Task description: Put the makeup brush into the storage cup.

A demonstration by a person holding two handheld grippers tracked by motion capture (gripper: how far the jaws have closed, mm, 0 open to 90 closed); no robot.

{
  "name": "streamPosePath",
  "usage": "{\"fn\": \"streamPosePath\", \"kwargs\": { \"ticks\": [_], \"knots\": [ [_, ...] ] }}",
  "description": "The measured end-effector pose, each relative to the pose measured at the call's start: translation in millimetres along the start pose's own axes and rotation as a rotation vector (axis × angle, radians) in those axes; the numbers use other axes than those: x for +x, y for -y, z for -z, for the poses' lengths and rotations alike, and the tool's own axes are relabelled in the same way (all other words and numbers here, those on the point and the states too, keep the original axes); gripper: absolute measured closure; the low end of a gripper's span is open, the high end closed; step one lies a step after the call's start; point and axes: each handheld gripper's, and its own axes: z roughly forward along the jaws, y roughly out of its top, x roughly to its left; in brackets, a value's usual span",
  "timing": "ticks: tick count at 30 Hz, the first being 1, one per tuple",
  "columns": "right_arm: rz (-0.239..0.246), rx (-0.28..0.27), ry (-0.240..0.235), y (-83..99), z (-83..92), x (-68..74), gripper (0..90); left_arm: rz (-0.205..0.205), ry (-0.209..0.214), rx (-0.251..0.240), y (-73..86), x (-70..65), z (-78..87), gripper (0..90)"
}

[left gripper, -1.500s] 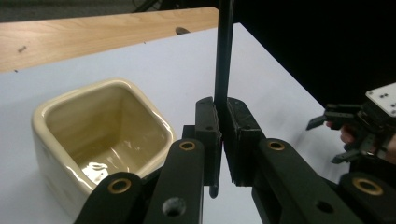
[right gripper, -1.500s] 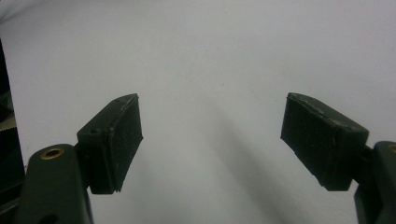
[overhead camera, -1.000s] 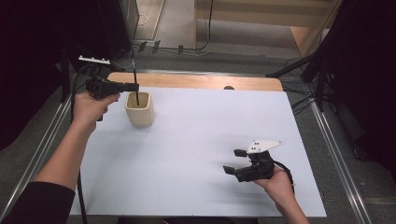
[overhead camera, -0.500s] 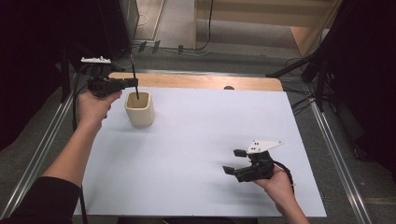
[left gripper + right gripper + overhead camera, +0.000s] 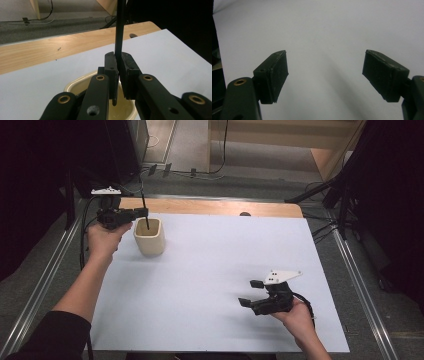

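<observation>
Since a second ago your left gripper (image 5: 141,212) has barely shifted, still pinching the black stick (image 5: 119,30) upright above the cream cup (image 5: 150,237). Your right gripper (image 5: 251,292) rests gaping, well apart from that cup. Your left gripper view shows the stick's tip hanging inside the cup's mouth.

A thin black stick (image 5: 145,212) stands nearly upright in the upper left of the high view, its lower end dipping into a cream-coloured cup (image 5: 149,237). In the left gripper view the stick (image 5: 119,27) rises from the centre to the top edge, dark and straight, clamped between two black pads, its bottom tip hanging over the cup's mouth. The cup (image 5: 75,86) is squarish with rounded corners, open at the top, upright on the white sheet, and sits low in the middle of that view.
</observation>
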Motion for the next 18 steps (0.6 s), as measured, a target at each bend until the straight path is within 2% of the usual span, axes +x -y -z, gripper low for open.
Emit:
{"fn": "streamPosePath", "kwargs": {
  "ticks": [7, 18],
  "knots": [
    [-0.002, 0.0, -0.003, -0.1, -0.2, 0.5, 21.4, -0.005, -0.012, 0.008, 8.7, -0.1, -5.2, 84.8],
    [-0.001, -0.001, -0.001, -0.1, -0.1, 0.3, 21.4, 0.011, -0.007, 0.033, 22.6, 3.9, -10.5, 84.7]
  ]
}}
